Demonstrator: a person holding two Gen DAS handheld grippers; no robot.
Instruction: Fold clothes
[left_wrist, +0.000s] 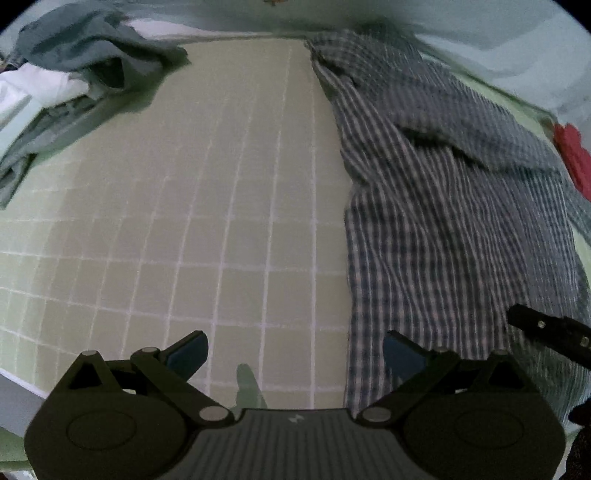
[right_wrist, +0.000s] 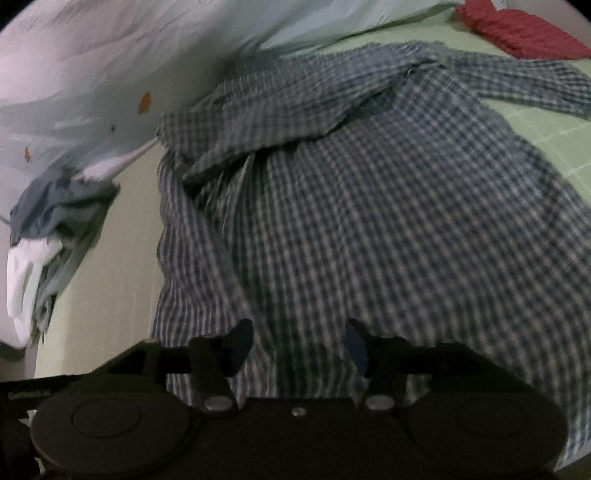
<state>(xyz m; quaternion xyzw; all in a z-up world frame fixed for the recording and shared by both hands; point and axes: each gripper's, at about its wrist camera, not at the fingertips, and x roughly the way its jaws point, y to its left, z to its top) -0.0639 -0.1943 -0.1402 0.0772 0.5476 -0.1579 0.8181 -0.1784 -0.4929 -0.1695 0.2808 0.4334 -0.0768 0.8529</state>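
We have the checked shirt (right_wrist: 369, 206) spread on the green grid mat (left_wrist: 184, 221), not folded yet. Our left gripper (left_wrist: 295, 354) and right gripper (right_wrist: 299, 343) both stand released, holding nothing. All folding remains.

No legible text, labels or numbers anywhere

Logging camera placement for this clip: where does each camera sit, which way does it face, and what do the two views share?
Left wrist: on the left gripper, facing across the green grid mat; its open fingers and the other gripper's tip show.
Right wrist: on the right gripper, low above the checked shirt; its open fingers show.
Shared: shirt, mat, the grey-and-white clothes pile, the red cloth.
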